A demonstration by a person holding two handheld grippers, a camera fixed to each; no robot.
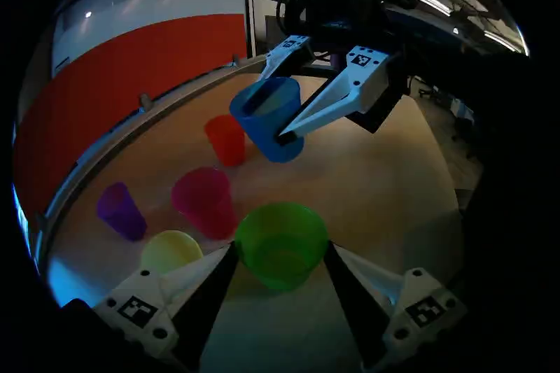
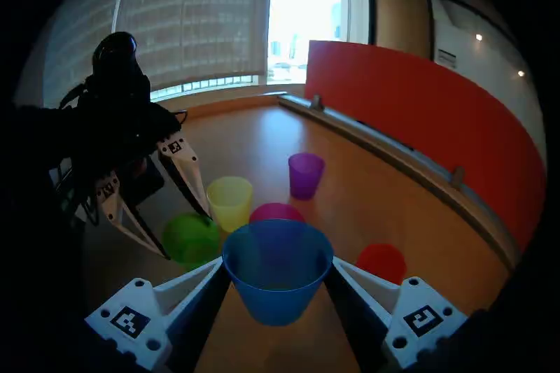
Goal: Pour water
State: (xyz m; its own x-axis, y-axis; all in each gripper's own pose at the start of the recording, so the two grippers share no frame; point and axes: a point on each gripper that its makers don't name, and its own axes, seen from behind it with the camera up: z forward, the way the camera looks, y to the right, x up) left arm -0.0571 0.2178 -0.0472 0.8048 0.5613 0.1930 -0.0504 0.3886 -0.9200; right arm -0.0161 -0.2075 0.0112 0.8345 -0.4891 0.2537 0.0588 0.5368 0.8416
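Left gripper view: your left tongs [image 1: 280, 247] are part-closed, and both fingers press the translucent green plastic cup [image 1: 281, 233] low over the pale wooden worktop [image 1: 392, 184]. Beyond it, the right tongs [image 1: 269, 121] clamp a blue plastic cup [image 1: 266, 108], raised and tipped. Keep green upright and steady. Bring blue's lip over green's mouth before you tilt more.

Right gripper view: blue sits centred between your fingers (its water level can't be told). Green is off to the left, beside a yellow plastic cup [image 2: 229, 201]. Swing left and pour slowly, clearing the magenta plastic cup [image 2: 276, 210] just beyond.
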